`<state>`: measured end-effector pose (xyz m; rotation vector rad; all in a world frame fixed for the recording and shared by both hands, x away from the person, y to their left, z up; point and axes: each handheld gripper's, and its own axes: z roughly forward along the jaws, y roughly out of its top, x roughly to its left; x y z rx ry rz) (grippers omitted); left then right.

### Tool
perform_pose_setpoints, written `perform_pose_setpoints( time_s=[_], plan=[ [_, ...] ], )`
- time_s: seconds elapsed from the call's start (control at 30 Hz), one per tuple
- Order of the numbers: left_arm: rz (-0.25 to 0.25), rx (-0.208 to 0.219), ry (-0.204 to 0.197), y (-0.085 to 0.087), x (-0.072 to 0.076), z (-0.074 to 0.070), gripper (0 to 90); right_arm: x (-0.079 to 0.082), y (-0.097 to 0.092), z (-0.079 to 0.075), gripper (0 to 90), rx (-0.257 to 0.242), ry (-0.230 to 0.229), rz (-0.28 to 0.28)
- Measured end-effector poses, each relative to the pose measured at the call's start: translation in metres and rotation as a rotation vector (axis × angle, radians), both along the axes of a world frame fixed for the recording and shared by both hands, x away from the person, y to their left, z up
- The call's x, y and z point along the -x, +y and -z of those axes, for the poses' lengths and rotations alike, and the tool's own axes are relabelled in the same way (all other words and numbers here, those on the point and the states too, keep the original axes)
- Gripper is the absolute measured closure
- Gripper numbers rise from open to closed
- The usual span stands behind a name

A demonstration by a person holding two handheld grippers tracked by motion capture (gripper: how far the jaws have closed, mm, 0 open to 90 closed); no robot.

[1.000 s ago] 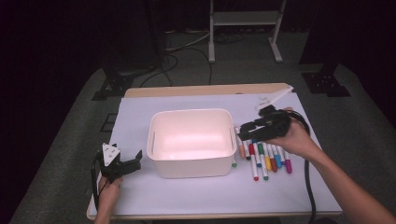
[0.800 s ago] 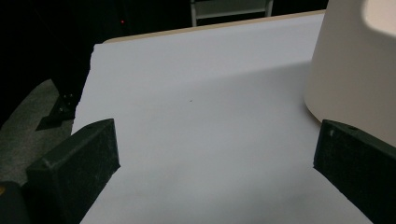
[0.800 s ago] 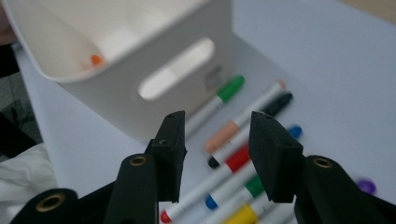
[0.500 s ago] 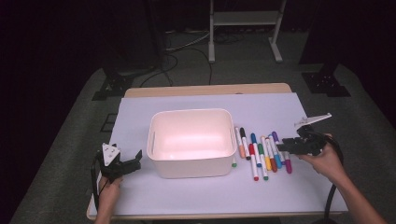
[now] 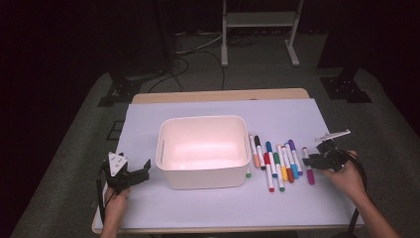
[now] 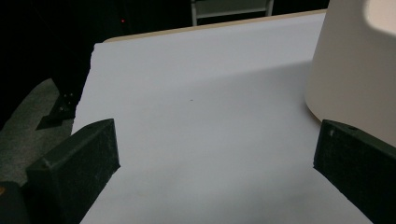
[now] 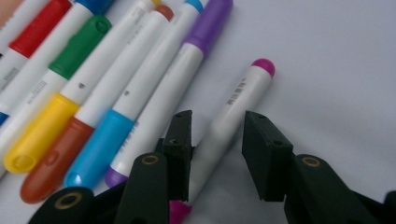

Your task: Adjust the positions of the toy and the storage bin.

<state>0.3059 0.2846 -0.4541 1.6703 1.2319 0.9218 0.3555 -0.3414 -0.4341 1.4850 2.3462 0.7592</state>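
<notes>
A row of coloured markers [image 5: 276, 161] lies on the white table cover, right of a white bin [image 5: 203, 120]. One magenta-capped marker [image 5: 310, 174] lies apart at the right end of the row. My right gripper [image 5: 308, 161] is low over it. In the right gripper view this magenta marker [image 7: 243, 88] runs between the jaws of my right gripper [image 7: 217, 135]. The jaws have just been closing around it, and a small gap still shows at one pad. My left gripper [image 5: 144, 171] rests open on the table left of the bin, with nothing between its fingers [image 6: 88, 154].
The bin's wall [image 6: 350, 70] stands close to the left gripper's far jaw. A small green-capped marker [image 5: 248, 174] sits by the bin's front right corner. Purple, blue, brown and yellow markers [image 7: 116, 107] lie just beside the right gripper. The table's right edge [image 5: 341, 163] is near.
The right gripper has swung from above the bin's right rim out to the right and down onto the magenta marker, its jaws narrower. The left gripper has not moved.
</notes>
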Motion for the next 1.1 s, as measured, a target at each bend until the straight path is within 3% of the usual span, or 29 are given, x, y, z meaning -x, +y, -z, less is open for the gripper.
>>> perform_pose_setpoints(
  time_s=[0.17,0.27,0.53,0.77,1.1],
  plan=[
    [0.000,-0.002,0.001,0.000,0.000,0.000,0.0,0.009,-0.007,0.004,69.5,0.046,-0.024,0.031],
    [0.000,-0.003,0.002,0.000,0.000,0.000,0.0,0.012,-0.011,0.004,74.8,0.040,-0.026,0.042],
    [-0.002,-0.004,0.003,0.000,0.000,0.000,0.0,0.013,-0.012,-0.004,75.7,0.003,-0.001,0.010],
    [-0.002,-0.003,0.004,0.000,0.000,0.000,0.0,0.018,0.005,-0.045,75.7,-0.071,-0.059,-0.071],
    [0.000,0.001,0.002,0.000,0.000,0.000,0.0,0.020,0.058,-0.117,75.7,-0.168,-0.137,-0.262]
  ],
)
